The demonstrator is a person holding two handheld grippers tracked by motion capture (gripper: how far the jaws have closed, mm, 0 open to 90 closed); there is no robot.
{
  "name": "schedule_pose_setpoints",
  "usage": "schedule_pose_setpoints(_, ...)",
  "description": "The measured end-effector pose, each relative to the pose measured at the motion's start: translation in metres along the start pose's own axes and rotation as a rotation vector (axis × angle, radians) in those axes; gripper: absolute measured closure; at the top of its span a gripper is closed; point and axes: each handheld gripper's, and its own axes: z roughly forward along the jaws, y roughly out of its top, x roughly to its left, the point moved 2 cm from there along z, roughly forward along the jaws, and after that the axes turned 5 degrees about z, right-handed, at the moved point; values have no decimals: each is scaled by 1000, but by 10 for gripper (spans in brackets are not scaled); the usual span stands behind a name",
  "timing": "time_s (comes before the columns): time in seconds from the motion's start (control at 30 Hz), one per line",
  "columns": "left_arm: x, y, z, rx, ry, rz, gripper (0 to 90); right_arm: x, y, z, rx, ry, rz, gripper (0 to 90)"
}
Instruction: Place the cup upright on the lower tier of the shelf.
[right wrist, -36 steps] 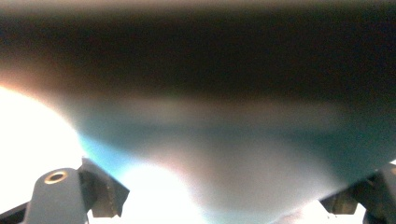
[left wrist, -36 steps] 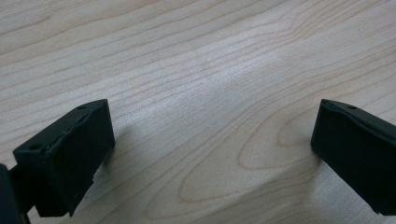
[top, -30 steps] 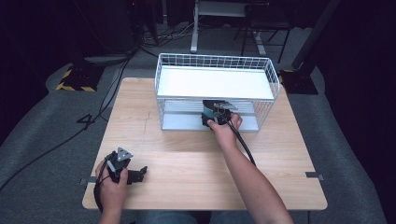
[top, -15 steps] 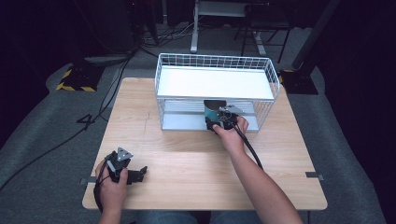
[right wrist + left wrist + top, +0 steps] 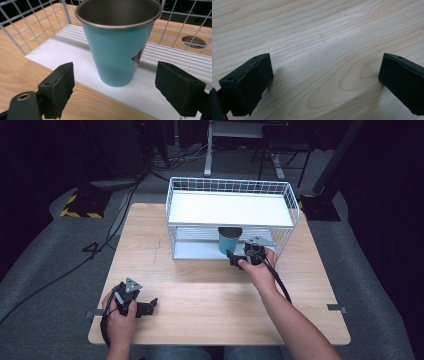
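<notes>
Over the last second the right gripper (image 5: 239,260) had been drawn back from the wire rack (image 5: 178,220), leaving the teal cup (image 5: 117,47) standing upright on the lower shelf (image 5: 62,47), just ahead of and between wide-spread jaws, untouched; the placement was judged complete. The cup's steel rim was revealed in the right gripper view. The left gripper (image 5: 325,82) was shown with jaws wide over bare desk (image 5: 312,32).

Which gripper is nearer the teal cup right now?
Right. The right gripper sits just in front of the teal cup, jaws open; the left gripper rests at the table's near edge.
</notes>
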Motion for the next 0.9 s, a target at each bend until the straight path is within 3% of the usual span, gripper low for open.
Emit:
schedule_pose_setpoints(0.6, 0, 0, 0, -1, 0, 0, 0, -28, -13, -69, 23, 62, -3, 173)
schedule_pose_setpoints(0.8, 1, 1, 1, 0, 1, 2, 0, -39, -24, -96, 52, 108, -15, 189)
schedule_pose_setpoints(0.9, 1, 1, 1, 0, 1, 2, 0, -42, -26, -102, 50, 105, -14, 191)
